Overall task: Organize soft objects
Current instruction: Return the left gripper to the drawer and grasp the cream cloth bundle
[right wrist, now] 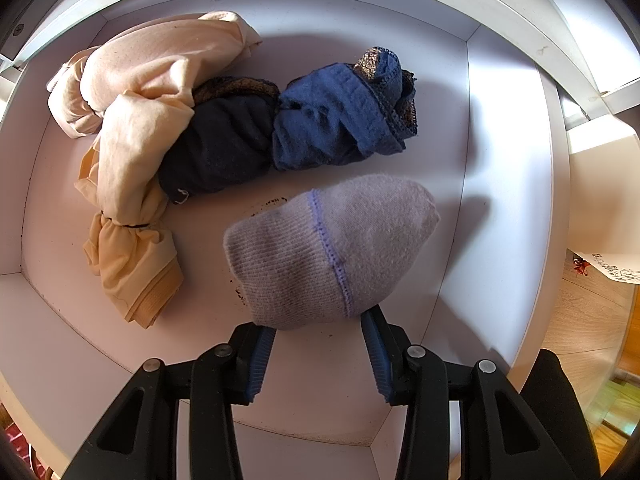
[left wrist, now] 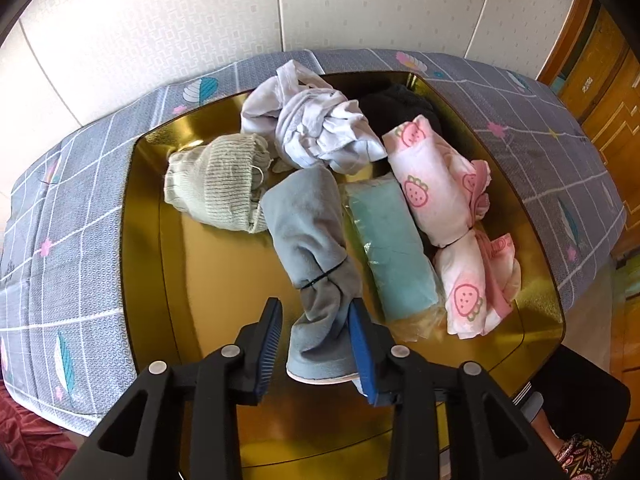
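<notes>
**Gold tray and white drawer, one gripper over each**

Over the gold tray (left wrist: 152, 280) I have the left gripper (left wrist: 316, 344) tilted steeply down at its near edge. The tray sits on a grey checked cloth (left wrist: 72, 240) and holds a heap of soft things: a grey fleece bundle (left wrist: 312, 240) tied with a black band down the middle, a ribbed sage-green sock (left wrist: 216, 188) toward the left edge, a crumpled white garment (left wrist: 316, 128) at the far edge, a teal sponge in clear wrap (left wrist: 388, 244), two pink strawberry-print rolls (left wrist: 432, 184) along the right edge, and something black (left wrist: 396, 104) in the far right corner. My left jaws stand partly apart around the bundle's near end; the right pad touches the fleece, the left pad is clear of it, so nothing is clamped.

My right gripper (right wrist: 318, 356) points straight down into a white drawer (right wrist: 504, 208). Inside lie a peach garment (right wrist: 132, 128) tied with a band along the left wall, a navy roll (right wrist: 224, 140) touching it, and a blue lace-trimmed piece (right wrist: 344, 116) beside that. A lavender knit sock (right wrist: 332, 248) lies nearest, its edge at my fingertips. These jaws are moderately apart and I can't tell whether the pads press it.
</notes>
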`<state>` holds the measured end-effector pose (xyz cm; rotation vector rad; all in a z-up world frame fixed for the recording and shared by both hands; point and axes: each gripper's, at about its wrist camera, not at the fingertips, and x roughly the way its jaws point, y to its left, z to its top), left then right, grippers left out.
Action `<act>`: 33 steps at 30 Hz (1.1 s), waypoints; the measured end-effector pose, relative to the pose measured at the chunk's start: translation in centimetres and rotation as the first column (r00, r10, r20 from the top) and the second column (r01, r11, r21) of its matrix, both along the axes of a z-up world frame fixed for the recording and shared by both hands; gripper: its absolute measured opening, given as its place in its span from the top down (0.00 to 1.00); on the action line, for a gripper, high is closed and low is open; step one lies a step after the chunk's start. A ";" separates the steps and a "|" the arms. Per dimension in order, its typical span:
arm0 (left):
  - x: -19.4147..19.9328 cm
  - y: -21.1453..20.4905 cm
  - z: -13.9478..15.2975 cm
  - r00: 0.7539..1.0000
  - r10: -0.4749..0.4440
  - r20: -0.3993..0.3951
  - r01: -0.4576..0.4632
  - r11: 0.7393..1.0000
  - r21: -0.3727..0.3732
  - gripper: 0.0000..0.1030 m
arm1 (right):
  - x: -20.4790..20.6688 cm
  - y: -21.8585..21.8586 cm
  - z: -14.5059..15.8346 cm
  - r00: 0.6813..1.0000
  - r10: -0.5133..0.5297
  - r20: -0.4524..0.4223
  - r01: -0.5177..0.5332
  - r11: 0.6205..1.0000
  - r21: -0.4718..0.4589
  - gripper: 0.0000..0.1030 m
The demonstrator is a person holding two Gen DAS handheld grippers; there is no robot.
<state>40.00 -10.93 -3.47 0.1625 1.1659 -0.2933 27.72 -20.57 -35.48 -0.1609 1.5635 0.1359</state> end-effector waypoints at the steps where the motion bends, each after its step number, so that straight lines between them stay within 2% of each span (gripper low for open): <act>1: -0.1 0.1 0.3 1.000 0.005 0.007 -0.005 1.000 -0.004 0.64 | 0.0 0.0 0.0 1.000 0.000 0.000 0.000 1.000 0.000 0.57; 7: -0.7 0.9 2.0 0.998 0.036 0.042 -0.035 0.999 -0.023 0.60 | 0.0 0.0 0.0 1.000 0.000 0.000 0.000 1.000 0.000 0.57; 10: -1.7 1.4 3.0 0.997 0.056 0.061 -0.052 0.996 -0.066 0.60 | 0.0 0.0 0.0 1.000 0.000 0.000 0.000 1.000 0.000 0.57; 15: -5.8 1.9 4.4 0.990 0.030 0.135 -0.008 0.988 -0.154 0.60 | 0.0 0.0 0.0 1.000 0.000 0.000 0.000 1.000 0.001 0.57; 20: -10.4 1.8 3.5 0.985 -0.026 0.169 0.059 0.979 -0.193 0.60 | 0.0 0.0 0.0 1.000 0.001 0.000 -0.001 1.000 0.001 0.57; 23: -13.3 1.0 1.9 0.980 -0.082 0.182 0.115 0.978 -0.177 0.60 | 0.0 0.0 0.0 1.000 0.001 0.000 -0.001 1.000 0.001 0.57; 27: -16.5 -0.3 -1.8 0.981 -0.147 0.124 0.165 0.976 -0.146 0.60 | 0.0 0.0 0.0 1.000 0.000 0.001 0.000 1.000 0.001 0.57; 33: -19.4 -2.4 -9.9 0.983 -0.170 -0.072 0.159 0.978 -0.139 0.60 | 0.0 0.0 -0.1 1.000 0.002 0.007 -0.002 1.000 0.002 0.57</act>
